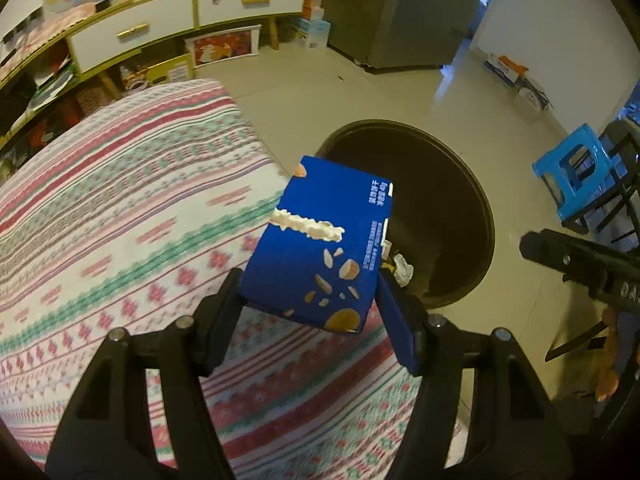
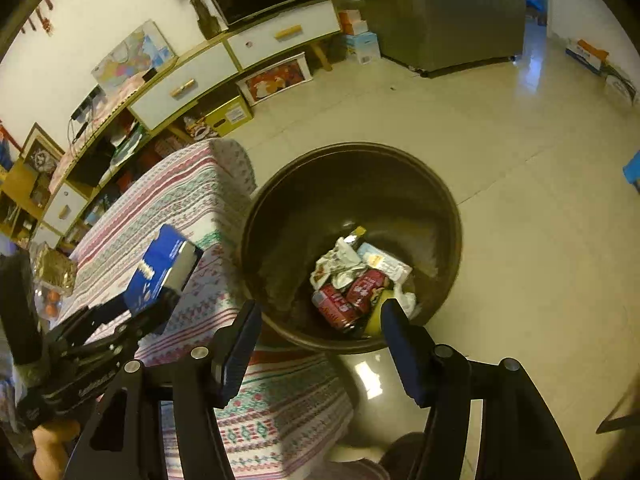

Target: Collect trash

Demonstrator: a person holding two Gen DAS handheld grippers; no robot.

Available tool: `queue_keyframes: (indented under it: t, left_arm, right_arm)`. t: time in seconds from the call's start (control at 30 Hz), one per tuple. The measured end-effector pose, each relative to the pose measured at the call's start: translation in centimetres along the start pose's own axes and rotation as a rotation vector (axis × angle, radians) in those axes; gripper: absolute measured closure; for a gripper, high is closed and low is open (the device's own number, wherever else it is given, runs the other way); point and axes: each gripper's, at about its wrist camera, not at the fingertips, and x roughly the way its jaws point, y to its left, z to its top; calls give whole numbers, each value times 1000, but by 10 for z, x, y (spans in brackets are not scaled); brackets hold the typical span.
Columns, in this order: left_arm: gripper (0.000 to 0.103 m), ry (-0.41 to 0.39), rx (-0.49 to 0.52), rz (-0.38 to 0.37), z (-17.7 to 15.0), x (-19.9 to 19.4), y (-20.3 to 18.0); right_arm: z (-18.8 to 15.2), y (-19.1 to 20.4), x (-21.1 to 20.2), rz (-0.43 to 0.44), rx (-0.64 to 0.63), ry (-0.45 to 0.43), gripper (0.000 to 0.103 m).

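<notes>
Blue box (image 1: 316,240) clamped — left tool (image 1: 308,292).

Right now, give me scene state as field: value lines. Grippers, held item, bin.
left gripper: shut on blue box
box position: above the patterned tablecloth, near the bin's edge
right gripper: open, empty, above the bin's near rim
trash bin: on the floor beside the table
bin contents: red cans, crumpled wrappers

L gripper (image 1: 308,292) clamped on blue box (image 1: 316,240), held up w/ fingers pinching its sides; R gripper (image 2: 320,316) empty, jaws spread wide, pointing downward.
</notes>
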Motion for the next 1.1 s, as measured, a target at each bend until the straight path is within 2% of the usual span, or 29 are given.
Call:
queue_keyframes:
  t: [0.17, 0.27, 0.43, 0.63, 0.7, 0.87, 1.0, 1.1]
  left_arm:
    - [35, 34, 46, -78, 10, 16, -18]
    - [17, -5, 50, -51, 15, 14, -21]
    - [16, -24, 17, -46, 14, 2, -10]
    - [15, -39, 22, 43, -13, -26, 8]
    - [9, -49, 33, 79, -25, -41, 12]
    - [1, -73, 48, 155, -49, -79, 23]
    - [0, -105, 41, 208, -71, -112, 30]
    - [0, -128, 10, 244, -85, -132, 37]
  right_arm:
    - [0, -9, 0, -13, 17, 0, 39]
    - [-1, -9, -1, -22, 11, -2, 38]
    - [-2, -3, -4, -38, -14, -8, 36]
    - [-10, 9, -9, -38, -29, -5, 33]
    - [-14, 17, -13, -36, -42, -10, 29]
    - [-24, 52, -32, -53, -129, -63, 16]
    - [-38, 82, -50, -83, -207, -111, 12]
    - [-50, 103, -65, -60, -250, -141, 8]
